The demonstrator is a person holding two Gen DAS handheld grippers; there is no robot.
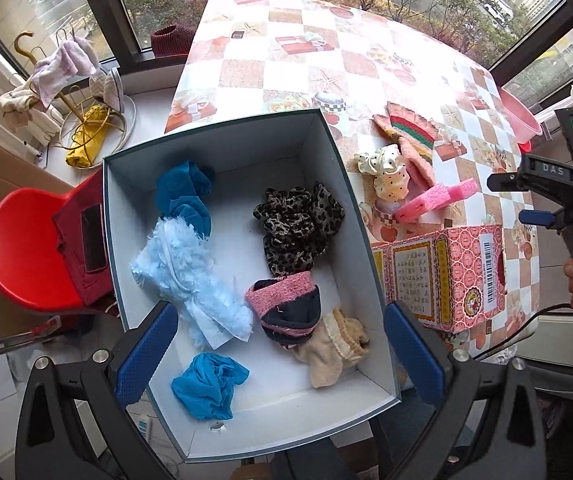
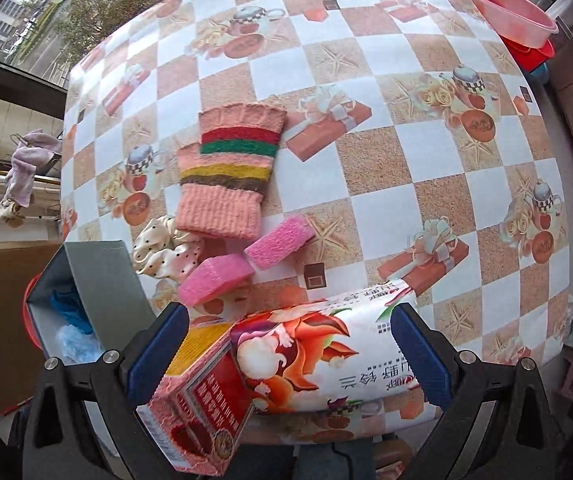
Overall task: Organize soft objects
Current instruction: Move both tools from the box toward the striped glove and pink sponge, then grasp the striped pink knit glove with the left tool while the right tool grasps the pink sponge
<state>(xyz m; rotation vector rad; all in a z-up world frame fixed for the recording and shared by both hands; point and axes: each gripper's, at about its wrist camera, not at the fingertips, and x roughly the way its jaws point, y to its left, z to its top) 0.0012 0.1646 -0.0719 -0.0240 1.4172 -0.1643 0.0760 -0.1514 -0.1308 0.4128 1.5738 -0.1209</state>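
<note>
**Box half filled, four soft things left on the table**

The sorting looks partway done. The box [image 1: 222,152] at the table's near left edge already holds blue cloths, a pale fluffy piece [image 1: 190,276], a leopard scrunchie [image 1: 298,220], a pink-and-black sock and a beige one. Outside it, just right of the box on the table [image 2: 386,176], lie the striped sock [image 2: 230,168], a dotted scrunchie [image 2: 162,252] and two pink sponges [image 2: 246,260], all touching or overlapping.

The left gripper [image 1: 278,344] hangs over the box, jaws wide, holding nothing. The right gripper [image 2: 282,352] is also wide and empty, near the table's near edge, pointed toward the pile.

Next, likely, the right gripper reaches far over for the nearest sponge [image 2: 214,276], closes on it and carries it left into the box.

In the way: a pink carton [image 2: 202,400] and a printed packet [image 2: 326,352] sit directly between the right jaws and the pile, so the reach must pass above them. A pink basin [image 2: 510,12] stands far right, well apart
</note>
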